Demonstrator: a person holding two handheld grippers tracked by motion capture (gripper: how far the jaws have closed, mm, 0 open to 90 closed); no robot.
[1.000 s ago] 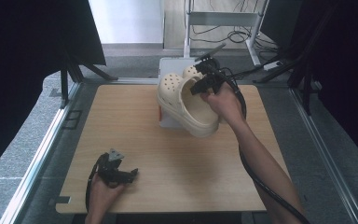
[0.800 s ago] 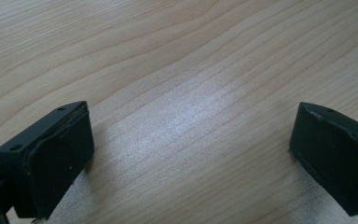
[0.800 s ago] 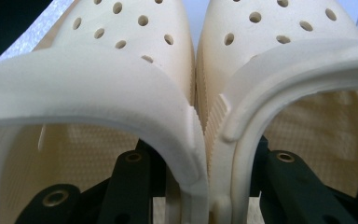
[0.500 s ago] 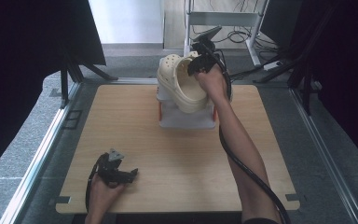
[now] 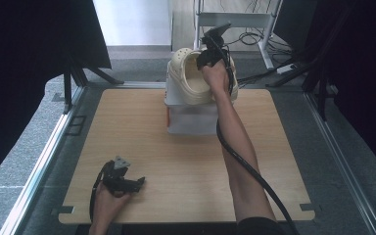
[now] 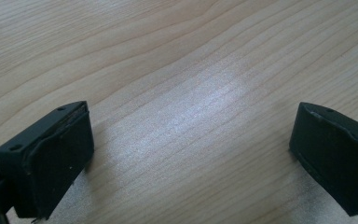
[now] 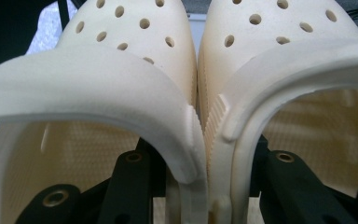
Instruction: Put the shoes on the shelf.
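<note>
A pair of cream perforated clogs (image 5: 190, 81) hangs in the air over a white box (image 5: 191, 121) at the table's far edge. My right gripper (image 5: 208, 58) is shut on the pair. In the right gripper view one jaw reaches into each shoe and the right gripper (image 7: 207, 179) pinches the two inner side walls together; the left clog (image 7: 98, 88) and right clog (image 7: 289, 70) sit side by side with toes pointing away. My left gripper (image 5: 136, 183) rests on the near left of the wooden table (image 5: 122, 122). In its own view the left gripper (image 6: 191, 154) stands open over bare wood.
The white box has an orange mark on its left side and stands at the middle of the far edge. A black cable (image 5: 245, 166) trails along the right forearm. Metal rails (image 5: 44, 156) flank the table, and a metal stand (image 5: 235, 19) is behind it.
The right hand has carried the clogs away from me toward the far edge, so they now hang over the white box. The left gripper has stayed in place.
</note>
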